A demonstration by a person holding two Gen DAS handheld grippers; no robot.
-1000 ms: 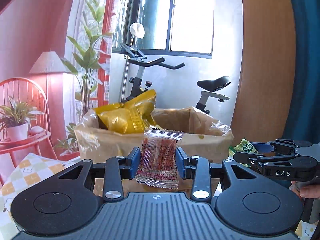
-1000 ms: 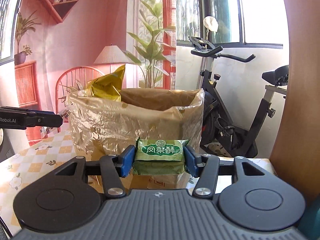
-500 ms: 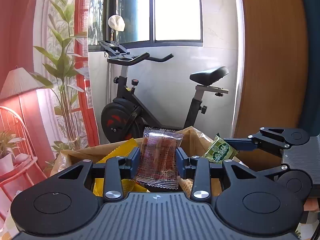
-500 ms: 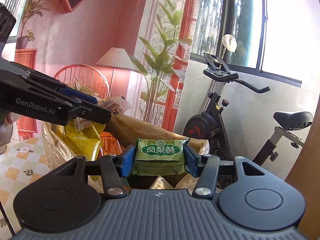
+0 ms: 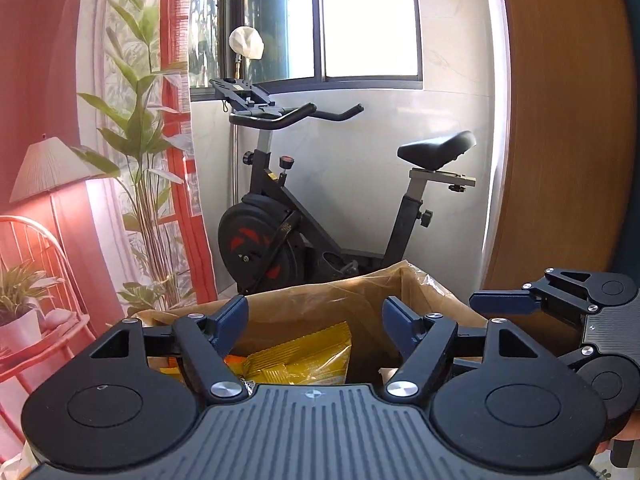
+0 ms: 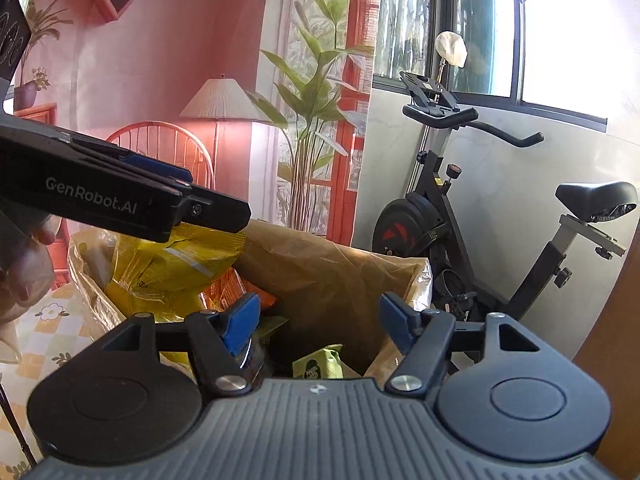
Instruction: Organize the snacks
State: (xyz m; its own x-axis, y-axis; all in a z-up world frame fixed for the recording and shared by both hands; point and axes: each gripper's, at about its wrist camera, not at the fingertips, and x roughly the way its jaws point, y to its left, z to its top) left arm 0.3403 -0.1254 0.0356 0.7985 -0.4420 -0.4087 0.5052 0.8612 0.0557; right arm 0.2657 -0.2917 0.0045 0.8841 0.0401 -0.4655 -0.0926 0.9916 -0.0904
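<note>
A crinkled brown bag (image 5: 320, 300) (image 6: 328, 272) stands open just below both grippers. My left gripper (image 5: 314, 324) hangs over its mouth with its jaws opening and nothing between them; a yellow snack bag (image 5: 304, 360) lies inside under it. My right gripper (image 6: 320, 322) is also over the bag, jaws opening and empty. Below it in the bag lies a green packet (image 6: 318, 362), with a large yellow bag (image 6: 168, 268) and an orange pack (image 6: 228, 292) to the left. The red packet is out of sight.
An exercise bike (image 5: 288, 216) (image 6: 460, 216) stands behind the bag by the window. A wooden panel (image 5: 560, 120) rises on the right. The checked tablecloth (image 6: 44, 328) and a person's hand (image 6: 24, 268) show at the left of the right wrist view.
Both grippers moved forward over the bag, then opened. The red packet left the left jaws and the green packet left the right jaws; the green one now lies in the bag.
</note>
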